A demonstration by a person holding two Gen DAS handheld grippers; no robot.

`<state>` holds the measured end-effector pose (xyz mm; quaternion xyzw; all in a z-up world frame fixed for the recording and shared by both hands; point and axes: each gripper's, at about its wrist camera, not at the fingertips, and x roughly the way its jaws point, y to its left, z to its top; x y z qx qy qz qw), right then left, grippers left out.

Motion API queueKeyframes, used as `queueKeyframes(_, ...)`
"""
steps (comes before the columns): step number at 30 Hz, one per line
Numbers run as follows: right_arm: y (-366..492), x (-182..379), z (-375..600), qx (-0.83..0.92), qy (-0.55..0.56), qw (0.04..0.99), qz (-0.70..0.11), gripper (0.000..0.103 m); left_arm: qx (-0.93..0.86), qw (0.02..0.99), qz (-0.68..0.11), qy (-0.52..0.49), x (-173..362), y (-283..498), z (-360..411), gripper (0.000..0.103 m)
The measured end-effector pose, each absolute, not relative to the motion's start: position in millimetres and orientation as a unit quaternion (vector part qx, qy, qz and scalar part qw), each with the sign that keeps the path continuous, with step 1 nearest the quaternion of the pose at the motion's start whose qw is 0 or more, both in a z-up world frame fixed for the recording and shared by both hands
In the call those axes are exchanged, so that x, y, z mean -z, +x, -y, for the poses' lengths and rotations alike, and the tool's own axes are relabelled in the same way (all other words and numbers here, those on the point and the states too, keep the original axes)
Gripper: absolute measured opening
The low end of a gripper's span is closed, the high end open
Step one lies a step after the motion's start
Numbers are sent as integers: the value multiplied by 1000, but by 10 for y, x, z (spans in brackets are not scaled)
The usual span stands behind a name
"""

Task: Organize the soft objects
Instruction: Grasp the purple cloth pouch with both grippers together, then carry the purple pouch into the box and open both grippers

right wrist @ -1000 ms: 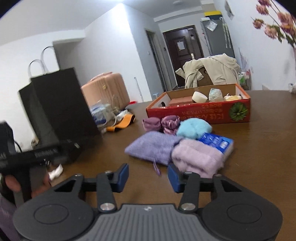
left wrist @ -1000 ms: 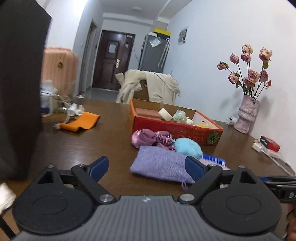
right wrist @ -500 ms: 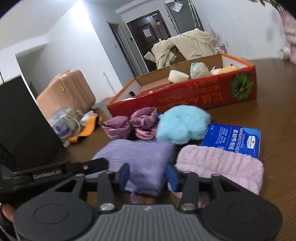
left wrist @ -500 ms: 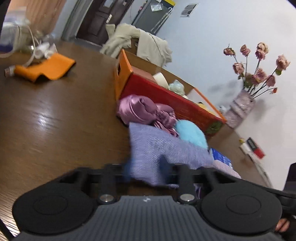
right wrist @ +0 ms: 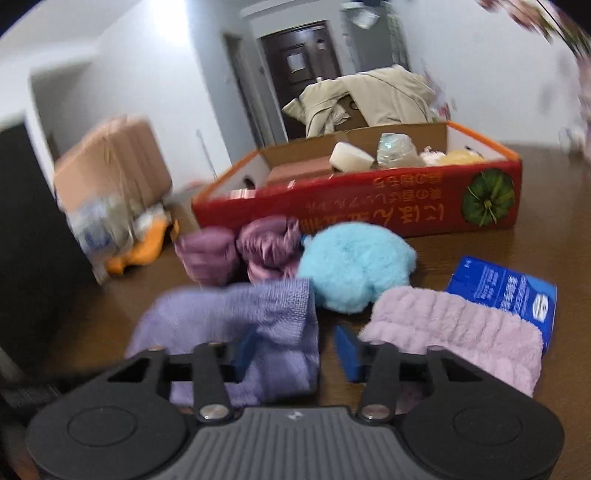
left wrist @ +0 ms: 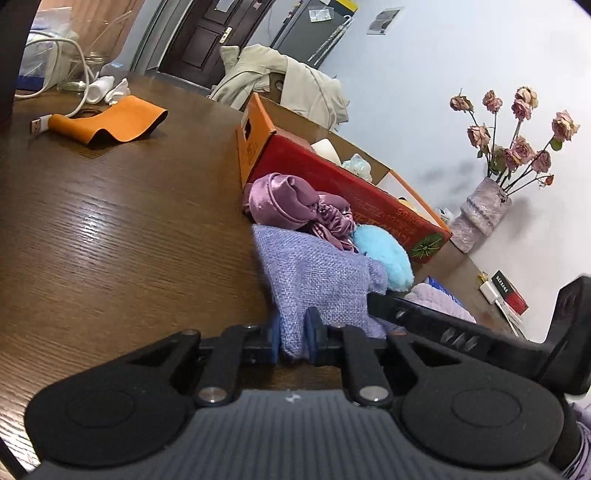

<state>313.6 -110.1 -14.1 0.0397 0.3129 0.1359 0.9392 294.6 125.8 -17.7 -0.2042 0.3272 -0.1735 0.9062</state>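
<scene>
Both grippers on the lavender pouch [left wrist: 314, 280]

Left gripper [left wrist: 292, 341] pinches its near corner; right gripper [right wrist: 295, 349], jaws just been closing, straddles its edge loosely, in front of the red box [right wrist: 369, 210].

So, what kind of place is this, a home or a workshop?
Most likely a home, perhaps a dining area near the entrance. A wooden table holds a vase of dried roses, a beige coat hangs over a chair, and a dark front door stands behind.

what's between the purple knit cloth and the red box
In the left wrist view, bunched purple satin scrunchies and a fluffy blue puff lie between the purple knit cloth and the red box.
</scene>
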Motion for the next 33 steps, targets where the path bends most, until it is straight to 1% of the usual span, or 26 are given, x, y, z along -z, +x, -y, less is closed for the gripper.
queueKeyframes(1,3114,141,1057,-146,24,938,-315,28,173,907,-326,-201,176,2937,-1244,14)
queueKeyframes(3,3081,132,982,-147,-8,938,-314,26,171,909,-325,-196,172,2929,-1226,14)
queueKeyframes(5,3076,127,975,-151,-10,937,-313,23,174,909,-324,-195,166,2924,-1219,12)
queueKeyframes(6,3070,118,980,-155,-11,937,-313,19,176,909,-323,-195,160,2918,-1213,9)
queueKeyframes(8,3018,83,963,-157,-22,937,-310,8,178,913,-316,-186,128,2882,-1189,7)
queueKeyframes(11,2863,9,997,-172,-13,935,-309,6,174,919,-309,-172,32,2709,-1135,6)
queueKeyframes(12,2749,-55,1018,-176,-11,938,-297,6,175,920,-304,-176,-36,2604,-1126,6)
queueKeyframes(16,2290,-370,1186,-198,2,947,-254,6,208,930,-243,-181,-375,2146,-1125,6)
queueKeyframes(19,2196,-517,1301,-196,14,950,-241,6,225,929,-226,-187,-456,2117,-1088,6)
queueKeyframes(22,2279,-623,1394,-194,25,952,-235,6,217,926,-245,-189,-470,2312,-1021,6)
queueKeyframes(25,2575,-781,1473,-192,21,955,-224,6,230,924,-243,-187,-624,2718,-977,6)
queueKeyframes(27,2965,-931,1530,-192,28,956,-222,6,230,924,-244,-184,-718,3091,-965,6)
queueKeyframes(29,3383,-1026,1549,-196,31,952,-234,6,216,922,-261,-188,-811,3524,-946,6)
queueKeyframes(33,4279,-1061,1546,-197,52,935,-290,6,187,919,-302,-171,-880,4291,-867,6)
